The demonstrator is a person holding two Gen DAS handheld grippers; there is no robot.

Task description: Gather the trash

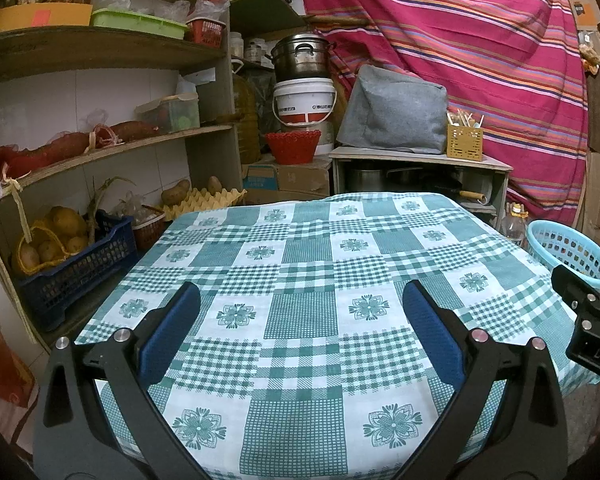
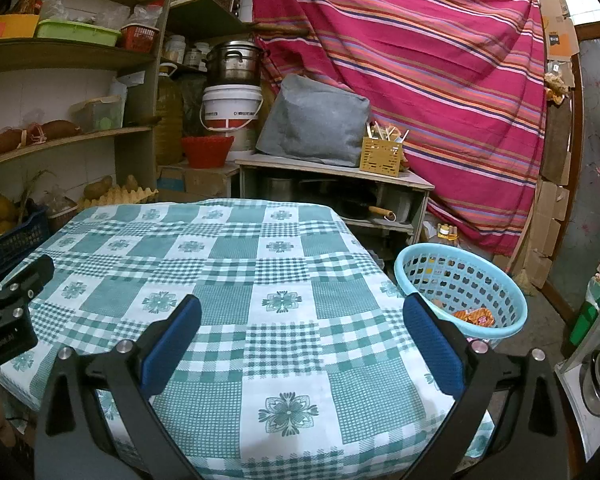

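A light blue plastic basket point(image 2: 460, 292) stands on the floor off the table's right edge, with an orange wrapper point(image 2: 478, 316) and other bits inside; it also shows in the left wrist view point(image 1: 570, 252). My left gripper point(image 1: 300, 300) is open and empty above the green checked tablecloth point(image 1: 300, 264). My right gripper point(image 2: 302, 312) is open and empty above the same cloth point(image 2: 228, 264), just left of the basket. Each gripper's body shows at the edge of the other's view. No loose trash shows on the cloth.
Wooden shelves point(image 1: 100, 52) with food and boxes stand left, a blue crate of potatoes point(image 1: 68, 268) below. A low cabinet point(image 2: 332, 176) with a grey cushion and a utensil holder stands behind the table. A striped red cloth point(image 2: 420, 60) hangs at the back.
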